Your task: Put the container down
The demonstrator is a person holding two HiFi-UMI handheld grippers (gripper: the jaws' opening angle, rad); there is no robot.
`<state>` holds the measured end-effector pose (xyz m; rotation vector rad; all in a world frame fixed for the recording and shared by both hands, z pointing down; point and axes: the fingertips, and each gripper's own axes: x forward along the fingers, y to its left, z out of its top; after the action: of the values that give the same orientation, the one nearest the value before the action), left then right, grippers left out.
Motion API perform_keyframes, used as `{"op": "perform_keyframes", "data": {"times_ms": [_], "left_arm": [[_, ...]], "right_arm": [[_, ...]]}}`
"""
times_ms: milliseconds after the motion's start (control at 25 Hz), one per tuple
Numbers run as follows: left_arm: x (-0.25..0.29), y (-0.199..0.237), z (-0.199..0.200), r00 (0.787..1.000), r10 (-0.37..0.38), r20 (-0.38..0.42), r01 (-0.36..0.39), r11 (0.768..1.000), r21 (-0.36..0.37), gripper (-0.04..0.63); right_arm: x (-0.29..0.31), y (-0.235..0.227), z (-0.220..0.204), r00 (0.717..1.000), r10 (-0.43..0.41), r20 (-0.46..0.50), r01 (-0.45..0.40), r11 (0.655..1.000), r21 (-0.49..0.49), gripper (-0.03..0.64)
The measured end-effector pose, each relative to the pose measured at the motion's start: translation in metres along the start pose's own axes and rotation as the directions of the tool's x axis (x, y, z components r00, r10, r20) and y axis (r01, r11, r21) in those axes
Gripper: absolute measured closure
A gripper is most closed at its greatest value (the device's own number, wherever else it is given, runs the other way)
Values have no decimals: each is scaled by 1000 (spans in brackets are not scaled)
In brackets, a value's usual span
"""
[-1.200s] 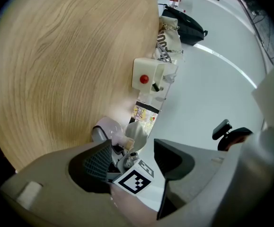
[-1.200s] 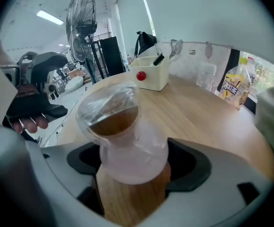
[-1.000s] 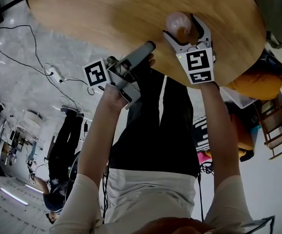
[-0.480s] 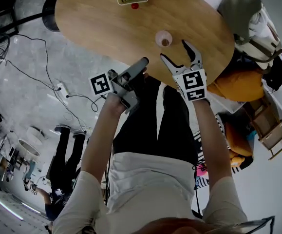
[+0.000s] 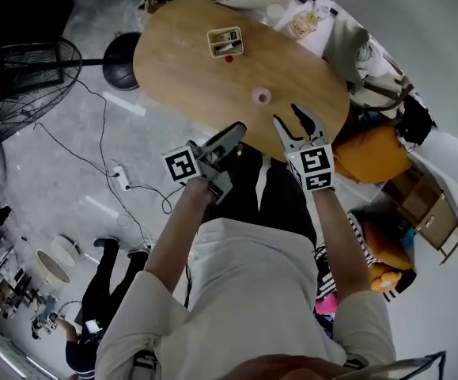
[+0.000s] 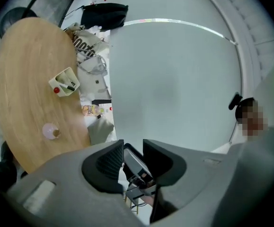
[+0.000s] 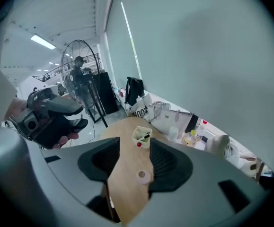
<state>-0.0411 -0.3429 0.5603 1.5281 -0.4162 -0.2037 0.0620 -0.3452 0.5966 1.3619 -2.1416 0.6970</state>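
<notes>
The container (image 5: 261, 96), a small pale pink cup with something brown inside, stands upright on the oval wooden table (image 5: 189, 70), free of both grippers. It also shows in the left gripper view as the container (image 6: 50, 131) and in the right gripper view as the container (image 7: 142, 176), far beyond the jaws. My right gripper (image 5: 292, 119) hovers off the table's near edge, its jaws closing on nothing. My left gripper (image 5: 232, 133) is held beside it over the floor, jaws also closing and empty. A gap still shows in the left gripper (image 6: 133, 148) and the right gripper (image 7: 134, 148).
A white box (image 5: 225, 41) with pens stands farther along the table, a small red thing (image 5: 229, 58) beside it. A black fan (image 5: 23, 77), cables and a power strip (image 5: 122, 176) are on the floor at left. An orange cushion (image 5: 371, 153) and wooden chair (image 5: 430, 216) sit right.
The right gripper has drawn back from the container, which stays standing on the table. Both grippers are now farther from the table and their jaws stand narrower.
</notes>
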Motion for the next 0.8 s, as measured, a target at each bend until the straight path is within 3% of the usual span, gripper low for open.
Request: {"op": "perform_keyframes", "data": {"times_ms": [160, 280, 520, 680, 800], "left_arm": [[-19, -47, -20, 999, 40, -7, -39, 991, 129, 509], [-28, -76, -40, 997, 72, -7, -67, 964, 257, 517], [-50, -116, -76, 986, 144, 80, -165, 866, 472, 547], [-75, -137, -109, 978, 169, 119, -206, 815, 541, 557], [-89, -159, -135, 972, 191, 136, -234, 763, 603, 566]], "right_arm": [[-57, 15, 26, 1000, -15, 25, 15, 999, 30, 458], [-100, 26, 37, 998, -3, 57, 0, 998, 55, 485], [-177, 44, 52, 991, 29, 132, -33, 999, 29, 525], [-225, 65, 48, 989, 47, 143, -47, 999, -5, 552], [-261, 77, 47, 984, 60, 166, -58, 998, -14, 571]]}}
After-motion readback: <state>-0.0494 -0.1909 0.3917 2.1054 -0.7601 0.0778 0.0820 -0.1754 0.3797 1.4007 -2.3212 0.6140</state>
